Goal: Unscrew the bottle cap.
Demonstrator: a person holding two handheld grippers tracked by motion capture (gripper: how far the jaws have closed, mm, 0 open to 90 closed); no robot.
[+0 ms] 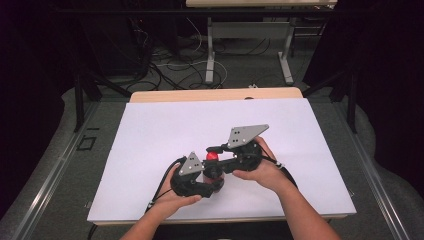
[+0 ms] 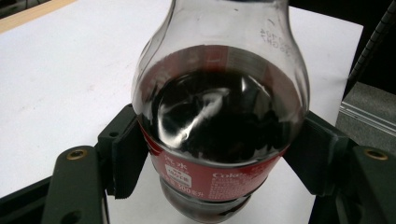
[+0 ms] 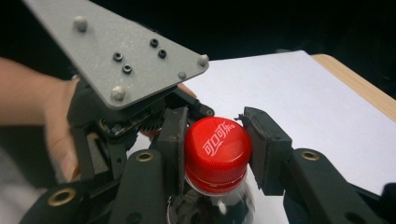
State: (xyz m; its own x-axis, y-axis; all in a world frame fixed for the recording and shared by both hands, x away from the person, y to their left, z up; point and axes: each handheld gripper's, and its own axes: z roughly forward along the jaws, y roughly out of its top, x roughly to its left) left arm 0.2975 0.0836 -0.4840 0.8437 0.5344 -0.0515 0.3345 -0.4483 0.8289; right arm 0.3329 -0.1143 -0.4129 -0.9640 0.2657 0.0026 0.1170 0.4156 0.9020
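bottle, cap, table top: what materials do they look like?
Bottle: clear glossy plastic, likely PET; highlights and dark liquid show through the wall. Cap: red moulded plastic, semi-matte, ribbed skirt, printed white logo. Table: light wood-look edge under a matte white sheet, possibly paper or board; cannot tell which.

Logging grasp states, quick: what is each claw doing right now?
Left claw: closed on the cola bottle, jaws against its body.
Right claw: around the red cap; one jaw touches, the other shows a slight gap, so cannot tell.
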